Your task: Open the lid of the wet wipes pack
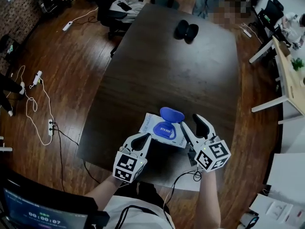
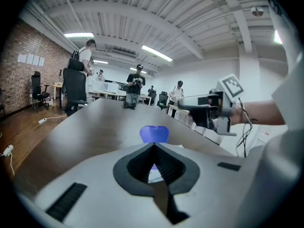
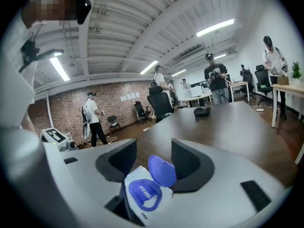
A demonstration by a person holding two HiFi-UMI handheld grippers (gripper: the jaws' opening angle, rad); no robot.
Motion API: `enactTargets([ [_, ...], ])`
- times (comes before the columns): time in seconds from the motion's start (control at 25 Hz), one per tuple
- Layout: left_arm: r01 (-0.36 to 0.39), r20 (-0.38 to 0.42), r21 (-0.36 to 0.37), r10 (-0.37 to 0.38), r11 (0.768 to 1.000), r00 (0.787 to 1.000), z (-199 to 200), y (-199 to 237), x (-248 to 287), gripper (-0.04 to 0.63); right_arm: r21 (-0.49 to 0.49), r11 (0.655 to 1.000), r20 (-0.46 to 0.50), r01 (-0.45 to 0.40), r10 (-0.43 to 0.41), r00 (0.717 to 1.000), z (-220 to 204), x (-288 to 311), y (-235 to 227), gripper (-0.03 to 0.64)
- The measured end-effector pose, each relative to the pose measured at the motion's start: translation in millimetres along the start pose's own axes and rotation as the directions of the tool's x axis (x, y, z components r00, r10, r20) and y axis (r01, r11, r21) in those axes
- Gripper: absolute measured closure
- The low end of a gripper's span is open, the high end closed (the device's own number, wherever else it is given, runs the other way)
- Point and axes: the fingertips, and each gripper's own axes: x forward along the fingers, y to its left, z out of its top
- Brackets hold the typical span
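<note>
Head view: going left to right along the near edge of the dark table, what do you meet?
left gripper, jaws shut → white wet wipes pack with its blue lid flipped open → right gripper, jaws apart

One table [image 1: 167, 70] bears one wet wipes pack [image 1: 153, 128] with one blue lid [image 1: 171, 114] and one black case [image 1: 186, 31] at twelve o'clock. Two grippers: left gripper [image 1: 142, 138], right gripper [image 1: 193, 124]. Possibly three power strips [image 1: 50, 127] at nine o'clock.
</note>
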Motion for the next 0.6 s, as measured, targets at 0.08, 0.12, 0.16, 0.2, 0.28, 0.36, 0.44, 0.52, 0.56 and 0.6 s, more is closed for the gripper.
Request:
enactTargets([
  [0.08,0.014,0.049,0.022,-0.015,1.0,0.999,26,-10,-16,0.595,0.01,1.0,0.06,0.014,-0.015,0.998,17,-34,22,0.423],
  [0.12,0.021,0.072,0.039,-0.023,0.999,0.997,39,-17,-25,0.595,0.018,0.999,0.089,0.03,-0.031,0.996,24,-51,31,0.446],
  [0.16,0.027,0.096,0.059,-0.033,0.998,0.995,52,-24,-34,0.595,0.03,0.998,0.116,0.047,-0.05,0.992,29,-67,38,0.469],
  [0.2,0.034,0.12,0.081,-0.043,0.996,0.992,65,-31,-44,0.595,0.046,0.997,0.143,0.063,-0.069,0.987,34,-83,44,0.501],
  [0.28,0.047,0.168,0.118,-0.067,0.992,0.984,89,-49,-62,0.595,0.09,0.992,0.201,0.089,-0.105,0.974,42,-113,54,0.545],
  [0.36,0.057,0.204,0.132,-0.083,0.99,0.975,107,-68,-80,0.595,0.128,0.986,0.242,0.111,-0.139,0.96,45,-143,64,0.595],
  [0.44,0.06,0.229,0.13,-0.089,0.99,0.969,116,-81,-96,0.595,0.128,0.983,0.249,0.129,-0.157,0.956,43,-164,73,0.607],
  [0.52,0.056,0.244,0.126,-0.086,0.99,0.966,119,-89,-108,0.595,0.093,0.986,0.235,0.139,-0.158,0.959,39,-176,82,0.608],
  [0.56,0.052,0.247,0.123,-0.082,0.991,0.965,119,-92,-113,0.595,0.074,0.987,0.23,0.142,-0.156,0.961,38,-182,86,0.607],
  [0.6,0.048,0.25,0.119,-0.076,0.992,0.965,117,-96,-118,0.595,0.06,0.988,0.227,0.144,-0.154,0.962,36,-187,89,0.607],
])
